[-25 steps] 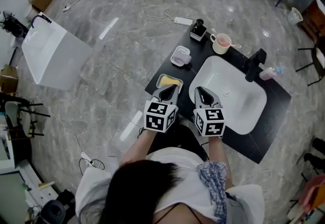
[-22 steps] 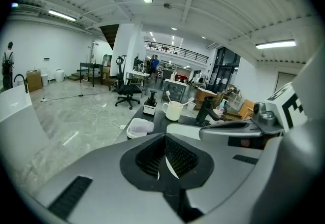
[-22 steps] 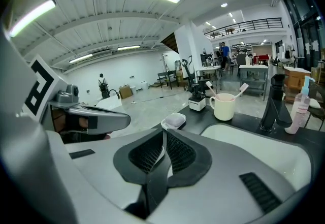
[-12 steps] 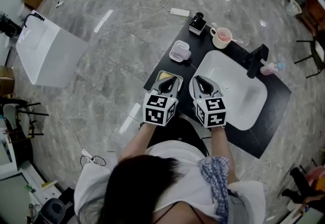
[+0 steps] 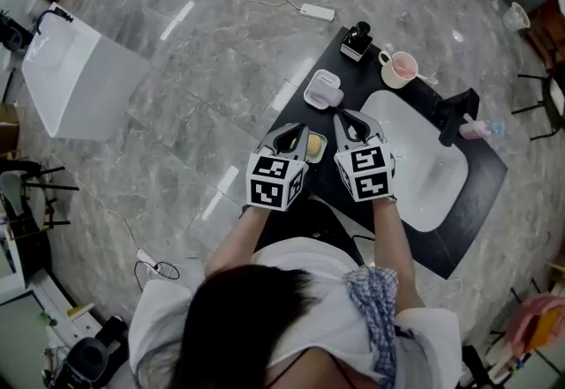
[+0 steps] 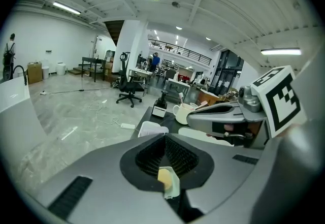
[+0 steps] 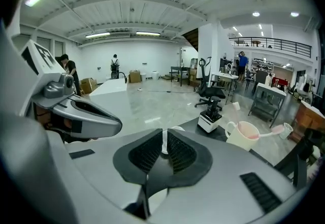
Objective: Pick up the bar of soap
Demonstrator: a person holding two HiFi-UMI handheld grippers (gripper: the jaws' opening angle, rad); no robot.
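Head view | soap half behind left gripper | axis unclear

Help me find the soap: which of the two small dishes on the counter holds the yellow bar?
The pale green rectangular dish nearest the left hand-held gripper; the white dish with the lilac inside, farther along, shows no yellow.

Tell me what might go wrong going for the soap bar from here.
1. The left hand-held gripper has its jaws together near the soap; lowered like that, it would likely shove the bar instead of gripping it.
2. The soap dish sits near the edge of the counter, so a push may slide it off.
3. The right hand-held gripper, also shut, hangs close beside the left; they might bump.
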